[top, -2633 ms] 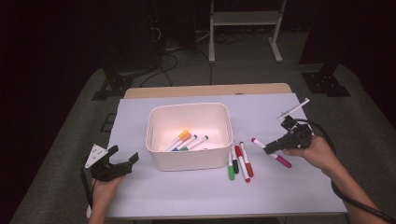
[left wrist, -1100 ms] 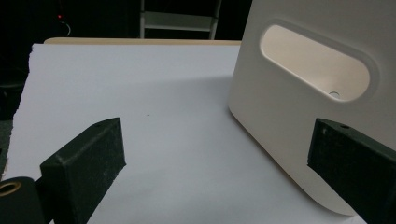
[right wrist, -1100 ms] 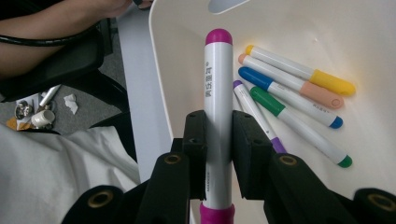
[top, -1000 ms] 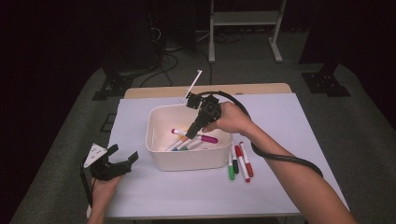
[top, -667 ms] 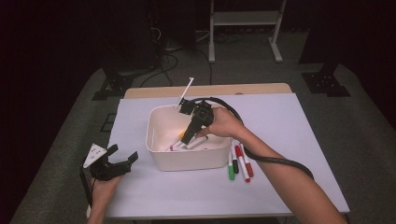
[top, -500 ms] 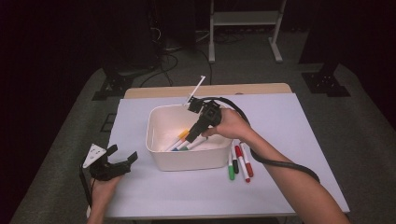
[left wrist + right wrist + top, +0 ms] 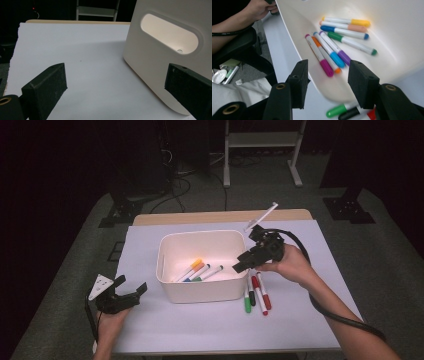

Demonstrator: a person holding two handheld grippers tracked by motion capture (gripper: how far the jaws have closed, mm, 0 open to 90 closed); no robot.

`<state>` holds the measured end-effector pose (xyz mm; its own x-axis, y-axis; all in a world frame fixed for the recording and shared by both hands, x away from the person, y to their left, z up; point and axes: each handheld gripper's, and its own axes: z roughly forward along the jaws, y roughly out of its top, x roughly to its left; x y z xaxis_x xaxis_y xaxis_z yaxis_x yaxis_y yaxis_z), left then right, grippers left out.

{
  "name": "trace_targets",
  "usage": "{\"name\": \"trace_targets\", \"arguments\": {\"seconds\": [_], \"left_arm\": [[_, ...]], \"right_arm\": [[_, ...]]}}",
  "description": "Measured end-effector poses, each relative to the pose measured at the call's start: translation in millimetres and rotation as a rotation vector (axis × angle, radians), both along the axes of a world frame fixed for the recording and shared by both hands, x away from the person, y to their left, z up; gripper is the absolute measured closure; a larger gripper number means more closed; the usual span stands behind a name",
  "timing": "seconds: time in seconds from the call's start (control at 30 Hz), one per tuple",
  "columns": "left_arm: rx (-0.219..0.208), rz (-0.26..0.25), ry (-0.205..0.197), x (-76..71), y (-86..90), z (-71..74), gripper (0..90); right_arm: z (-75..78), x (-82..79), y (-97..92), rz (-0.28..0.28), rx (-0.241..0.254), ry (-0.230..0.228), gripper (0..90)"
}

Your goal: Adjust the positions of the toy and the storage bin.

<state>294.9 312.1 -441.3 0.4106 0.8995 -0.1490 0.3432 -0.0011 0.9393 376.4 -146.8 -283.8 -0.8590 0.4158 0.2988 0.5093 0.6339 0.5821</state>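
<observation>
- The work in hand was loading markers into the white bin [image 7: 200, 265] on the table [image 7: 150, 320]; it was well along but not finished.
- Eight markers lay in the bin, as the right gripper view showed: a pink-capped one [image 7: 319, 55] lay nearest the wall, beside orange, blue and purple ones, and four more, green, blue, peach and yellow, lay a little apart from them.
- Three markers were left on the table just right of the bin, side by side: green [image 7: 247, 301], black [image 7: 251, 292] and red [image 7: 261, 293].
- The right gripper [image 7: 246, 261] hung over the bin's right rim, above and near the three loose markers. Its jaws had just been opening and stood apart, with nothing between them, so it was released and empty.
- The left gripper [image 7: 131, 287] sat low at the table's near left, apart from the bin. Its jaws were spread wide and held nothing; its own view looked at the bin's side wall and handle slot [image 7: 170, 35].
- By my reckoning, what remained was three more pick-and-drop trips for the right gripper, likely starting with whichever loose marker lay easiest to reach.
</observation>
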Motion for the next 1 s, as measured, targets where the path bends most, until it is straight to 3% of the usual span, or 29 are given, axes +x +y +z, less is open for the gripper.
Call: {"name": "trace_targets", "arguments": {"seconds": [0.23, 0.33, 0.5, 0.63, 0.83, 1.0], "left_arm": [[0.004, -0.003, 0.007, -0.1, -1.4, -0.4, 2.7], [0.009, -0.004, 0.007, -0.3, -1.5, -0.5, 2.7], [0.009, -0.003, 0.007, 0.0, -1.7, -0.7, 2.6], [0.009, -0.006, 0.010, 0.6, -2.3, -1.0, 2.7], [0.008, -0.006, 0.008, 0.3, -1.8, -0.6, 2.7], [0.007, -0.008, 0.006, 0.3, -2.3, -0.5, 2.7]], "right_arm": [[-10.4, -10.9, -50.5, -0.096, 0.033, -0.016, 46.5], [-25.0, -15.9, -70.6, -0.147, 0.050, -0.004, 46.5], [-57.9, -22.4, -90.7, -0.234, 0.035, 0.016, 46.5], [-84.2, -19.8, -94.7, -0.292, 0.028, 0.040, 45.2], [-112.3, -13.4, -85.7, -0.317, -0.002, 0.072, 45.3], [-131.2, -9.7, -74.5, -0.341, -0.069, 0.071, 45.5]]}}
